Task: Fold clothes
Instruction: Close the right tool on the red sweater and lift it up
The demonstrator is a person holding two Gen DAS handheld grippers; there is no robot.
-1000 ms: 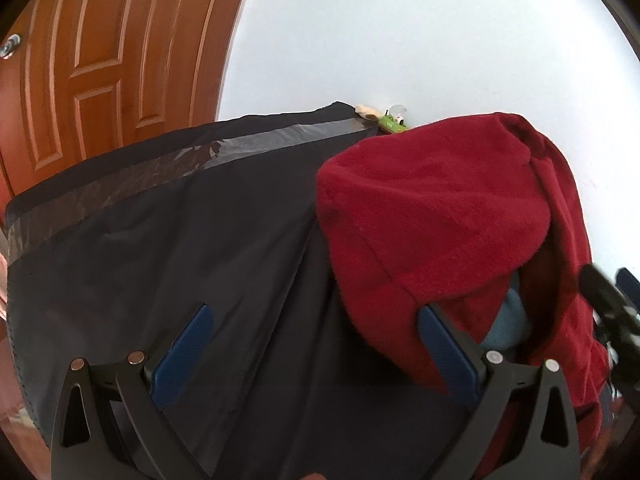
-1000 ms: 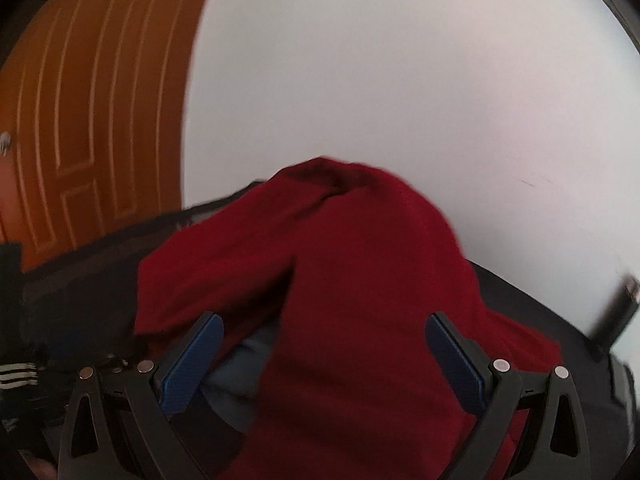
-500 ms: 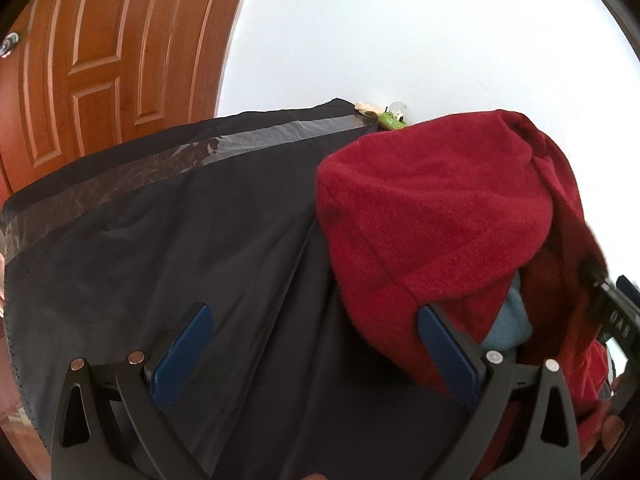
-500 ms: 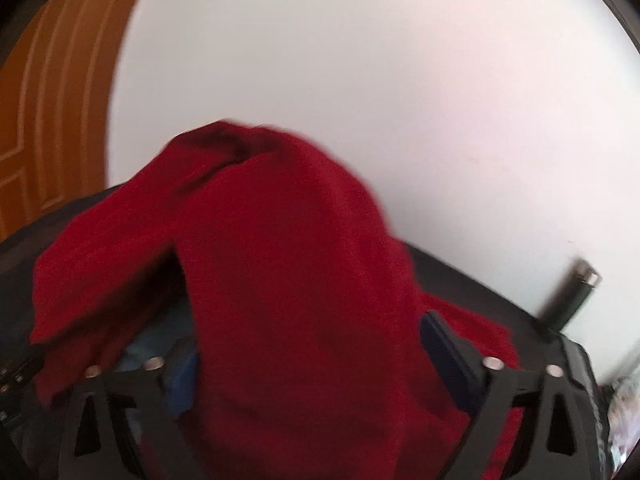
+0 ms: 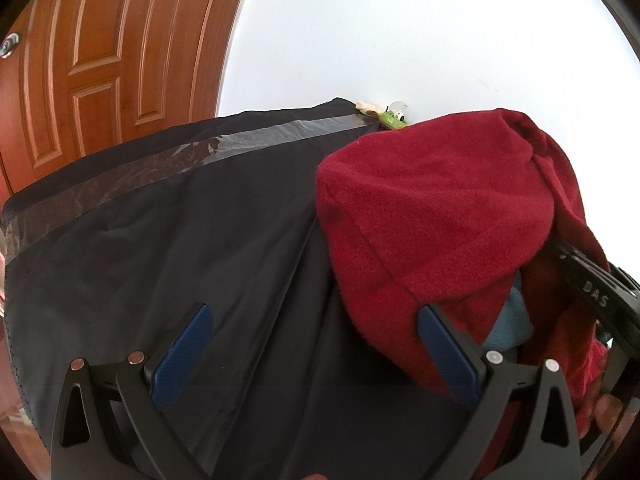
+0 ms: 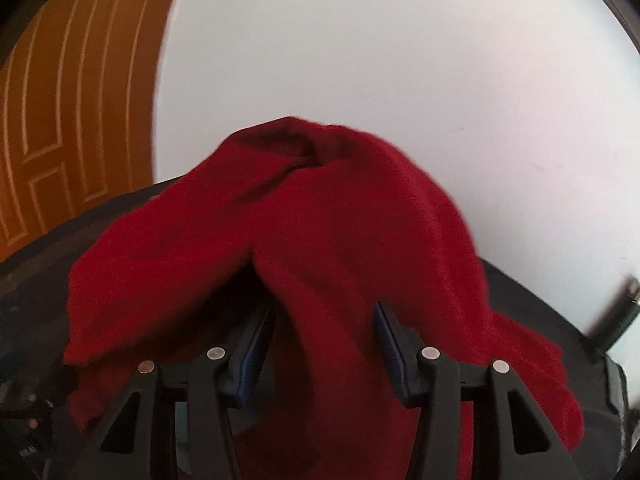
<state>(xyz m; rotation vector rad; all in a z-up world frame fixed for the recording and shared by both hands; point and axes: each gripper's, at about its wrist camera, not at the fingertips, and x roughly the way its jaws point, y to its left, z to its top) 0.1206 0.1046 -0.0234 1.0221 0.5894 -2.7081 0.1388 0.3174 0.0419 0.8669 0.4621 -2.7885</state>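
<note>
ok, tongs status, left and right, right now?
Left tongs: open, holding nothing, over the black cloth.
Right tongs: closing around a fold of the red fleece garment; no firm pinch visible.

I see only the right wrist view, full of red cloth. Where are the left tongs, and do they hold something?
Observer: The left tongs are open and empty above the black cover, left of the red garment.
Operator: Is anything under the red garment?
Observer: A teal cloth shows beneath its hem.
Operator: What is near the wall?
Observer: A small green toy at the cover's far corner.
</note>
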